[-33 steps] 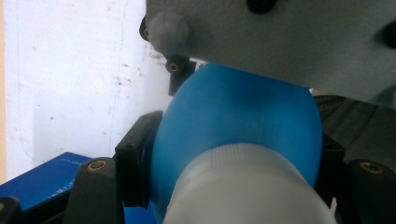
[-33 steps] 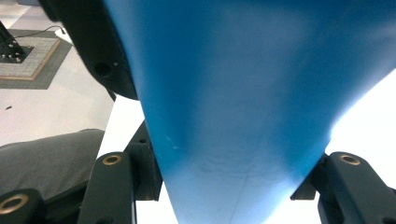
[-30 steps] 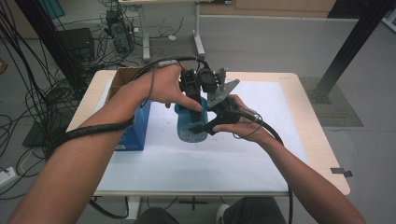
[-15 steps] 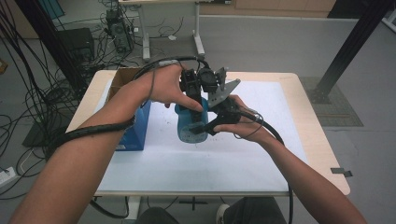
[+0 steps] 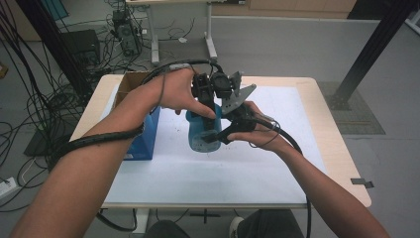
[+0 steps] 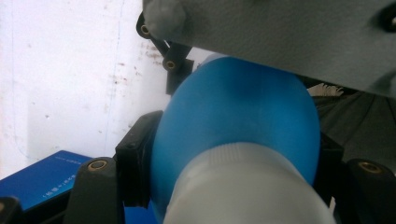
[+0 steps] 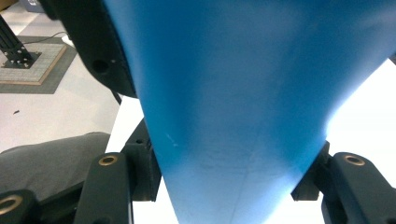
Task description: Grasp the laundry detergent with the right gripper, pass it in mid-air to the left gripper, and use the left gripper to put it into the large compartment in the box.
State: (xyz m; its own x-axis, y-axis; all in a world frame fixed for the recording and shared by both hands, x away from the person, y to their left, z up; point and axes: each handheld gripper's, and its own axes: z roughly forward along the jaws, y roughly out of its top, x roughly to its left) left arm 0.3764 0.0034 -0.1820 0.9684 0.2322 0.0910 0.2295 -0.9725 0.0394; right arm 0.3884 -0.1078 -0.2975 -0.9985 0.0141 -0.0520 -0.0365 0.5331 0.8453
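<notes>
While the left hand-held gripper clamps its jaws on the upper part of a blue bottle, just below the white cap, the right hand-held gripper has its own jaws closed on the lower body of the same bottle. The bottle is held above the middle of the counter, over a white sheet. A blue box stands near the counter's left edge, with a cardboard box at the far left corner.
</notes>
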